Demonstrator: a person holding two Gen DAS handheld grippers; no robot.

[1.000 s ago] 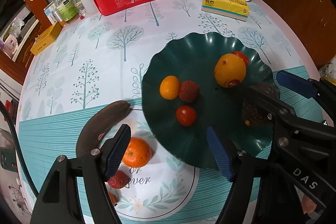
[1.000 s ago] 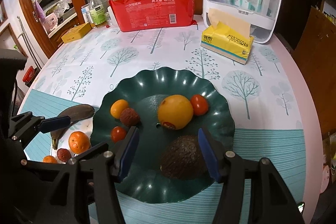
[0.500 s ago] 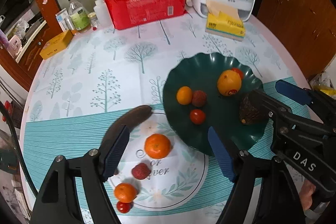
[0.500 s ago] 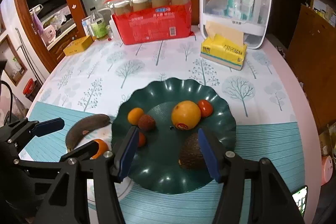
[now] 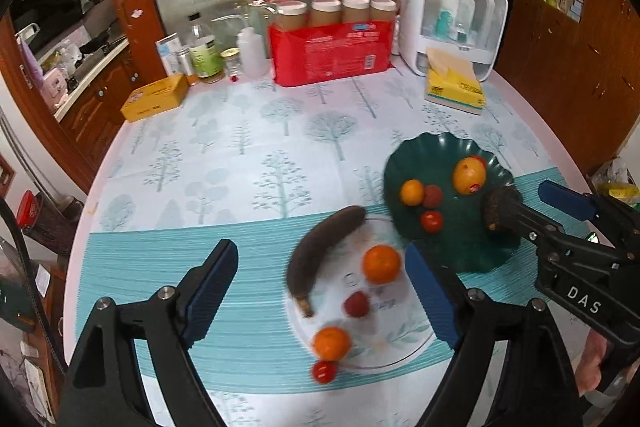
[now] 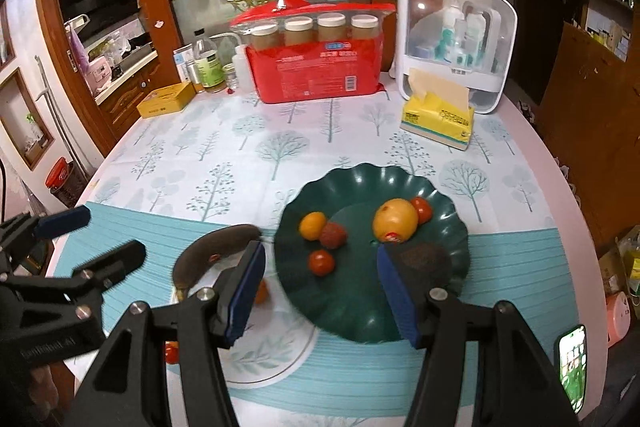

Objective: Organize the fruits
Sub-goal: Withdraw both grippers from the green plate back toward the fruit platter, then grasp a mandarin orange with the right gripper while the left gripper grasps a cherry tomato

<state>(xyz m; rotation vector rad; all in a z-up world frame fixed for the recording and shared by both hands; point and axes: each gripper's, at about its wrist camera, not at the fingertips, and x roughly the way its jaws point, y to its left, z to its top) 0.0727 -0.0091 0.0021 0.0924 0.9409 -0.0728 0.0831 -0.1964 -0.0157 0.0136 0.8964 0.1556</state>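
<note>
A dark green scalloped plate holds a big yellow-orange fruit, a small orange, a lychee, two tomatoes and a dark avocado. Left of it, on a round white mat, lie a blackened banana, two mandarins, a red lychee and a cherry tomato. My left gripper hangs high over the mat, its jaws opening, nothing between them. My right gripper hovers open and empty above the plate's near side.
At the table's back stand a red pack of jars, a white organizer, a yellow tissue pack, bottles and a yellow box. A lit phone lies at the near right edge.
Both grippers have risen and drawn back from the plate. The left one has swung left over the mat and its jaws stand wider. The avocado stays on the plate.
</note>
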